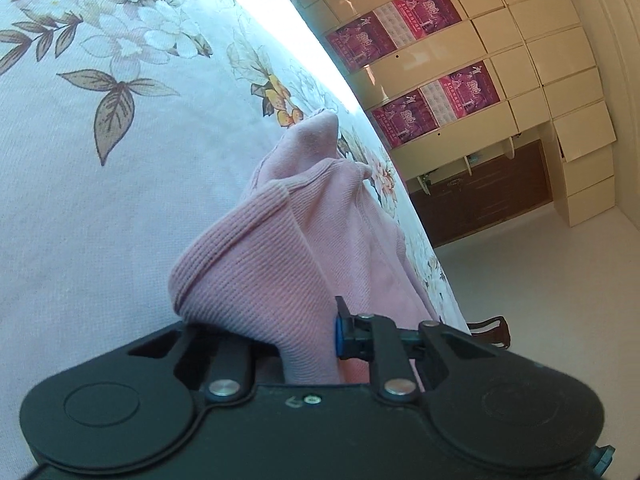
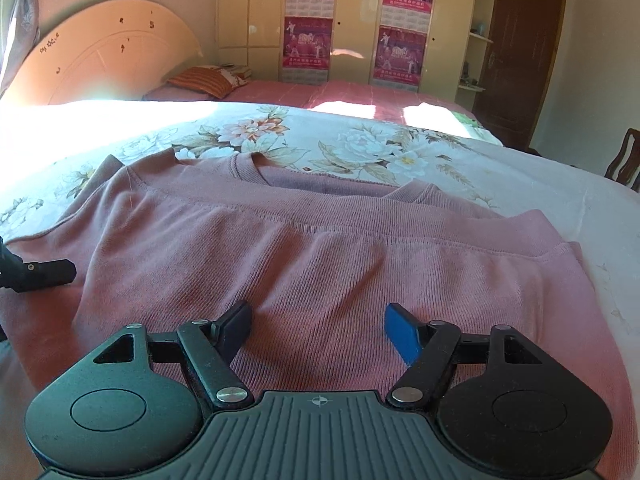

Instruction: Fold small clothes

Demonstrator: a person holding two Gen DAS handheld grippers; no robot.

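The pink ribbed knit sweater [image 2: 320, 248] lies partly folded on the floral bed sheet [image 2: 360, 148], the left gripper [image 1: 312, 344] jaws clamped on its bunched edge, the right gripper [image 2: 320, 332] jaws apart above it.

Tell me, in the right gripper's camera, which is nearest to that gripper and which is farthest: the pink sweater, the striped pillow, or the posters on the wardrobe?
1. Pink sweater: right under the right gripper, spread on the flowery bedspread.
2. Striped pillow: farther back on the left, on the bed by the headboard.
3. Posters: farthest, up on the wardrobe doors at the back wall.
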